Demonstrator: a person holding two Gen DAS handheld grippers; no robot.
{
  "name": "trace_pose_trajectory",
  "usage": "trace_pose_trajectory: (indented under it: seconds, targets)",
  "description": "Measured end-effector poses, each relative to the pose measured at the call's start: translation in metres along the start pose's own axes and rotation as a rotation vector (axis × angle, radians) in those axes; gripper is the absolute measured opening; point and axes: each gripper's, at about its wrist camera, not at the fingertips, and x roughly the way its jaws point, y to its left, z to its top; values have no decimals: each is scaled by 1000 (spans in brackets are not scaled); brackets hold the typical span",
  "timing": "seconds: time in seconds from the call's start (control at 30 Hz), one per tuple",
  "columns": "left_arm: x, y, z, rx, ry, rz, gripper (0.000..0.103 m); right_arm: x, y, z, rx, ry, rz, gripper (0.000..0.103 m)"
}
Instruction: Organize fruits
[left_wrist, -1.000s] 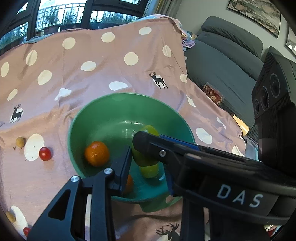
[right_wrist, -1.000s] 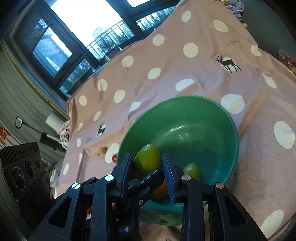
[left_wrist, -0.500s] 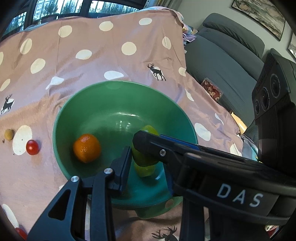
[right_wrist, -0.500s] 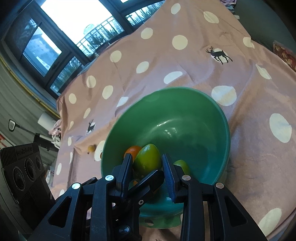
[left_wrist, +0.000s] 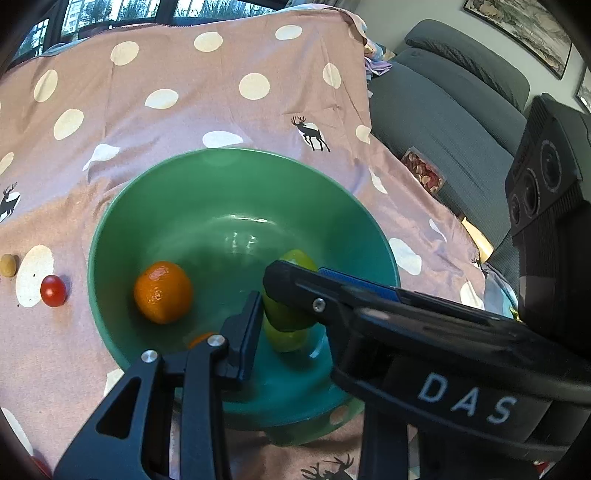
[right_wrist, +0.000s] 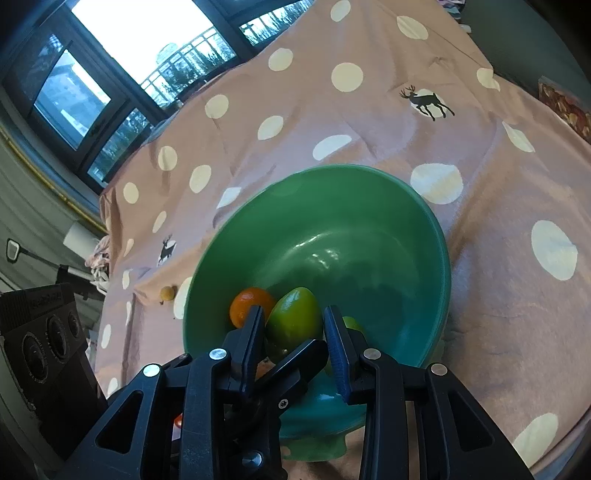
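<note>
Right gripper (right_wrist: 295, 325) pinches green fruit (right_wrist: 293, 319) over green bowl (right_wrist: 406, 206); left gripper (left_wrist: 273, 314) partly hidden, its grip unclear; orange (left_wrist: 162, 291) in bowl; cloth (left_wrist: 184, 110) open beyond rim.

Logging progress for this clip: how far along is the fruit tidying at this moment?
Done: an orange and a pale green fruit lie inside the green bowl. In hand: the right gripper is shut on a darker green fruit over the bowl, not yet released. Left: a cherry tomato and a small yellowish fruit sit on the cloth beside the bowl.
</note>
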Motion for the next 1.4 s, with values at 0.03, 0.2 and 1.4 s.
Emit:
trace_pose_trajectory:
  seconds: [0.03, 0.2, 1.4]
  targets:
    - [1, -1, 0, 1, 1, 2, 33, 1, 0, 0, 1, 1, -5, 36]
    - [3, -1, 0, 0, 6, -2, 33, 2, -1, 0, -2, 1, -23, 36]
    - [-162, 86, -44, -157, -205, 233, 71, -30, 47, -3, -114, -138, -65, 45]
